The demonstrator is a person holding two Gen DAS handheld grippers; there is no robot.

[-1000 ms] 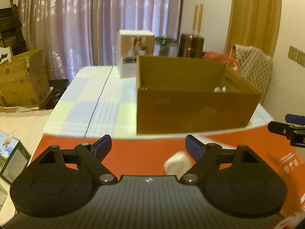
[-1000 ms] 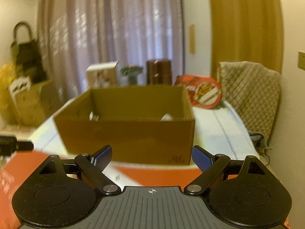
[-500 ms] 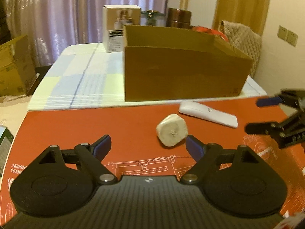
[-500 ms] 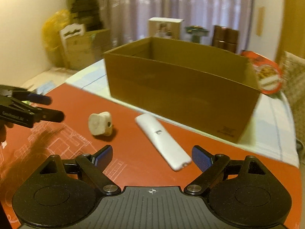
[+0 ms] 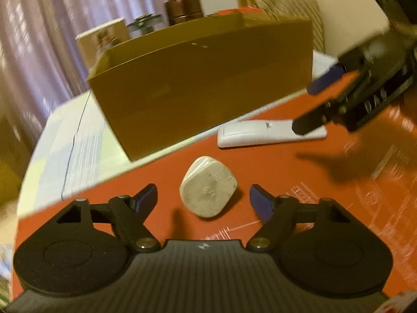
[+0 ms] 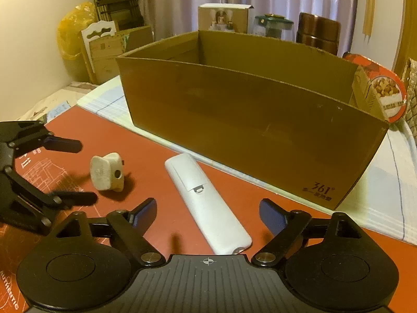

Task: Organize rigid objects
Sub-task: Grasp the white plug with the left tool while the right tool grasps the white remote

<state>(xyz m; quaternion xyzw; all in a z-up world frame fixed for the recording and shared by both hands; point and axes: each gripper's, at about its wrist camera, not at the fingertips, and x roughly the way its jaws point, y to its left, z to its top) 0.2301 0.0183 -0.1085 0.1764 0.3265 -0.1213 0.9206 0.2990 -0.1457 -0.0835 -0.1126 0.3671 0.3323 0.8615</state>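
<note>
Left wrist view motion-blurred. Brown cardboard box (image 6: 250,120) interior hidden behind near wall. White slim remote control (image 6: 206,203) near end cut off by gripper body. Orange-red mat (image 6: 146,156) print unreadable.

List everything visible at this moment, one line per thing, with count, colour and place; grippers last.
Plug adapter: 1, off-white, on the red mat, between the left fingers.
Remote: 1, white, on the mat before the box, between the right fingers.
Cardboard box: 1, brown, open-topped, behind the mat.
Red mat: 1, near table edge.
Tablecloth: 1, pale checked, under the box.
Picture carton: 1, white, behind the box.
Copper canister: 1, behind the box.
Left gripper: black, blue pads, jaws closing, not touching.
Right gripper: same, jaws closing, not touching.
</note>
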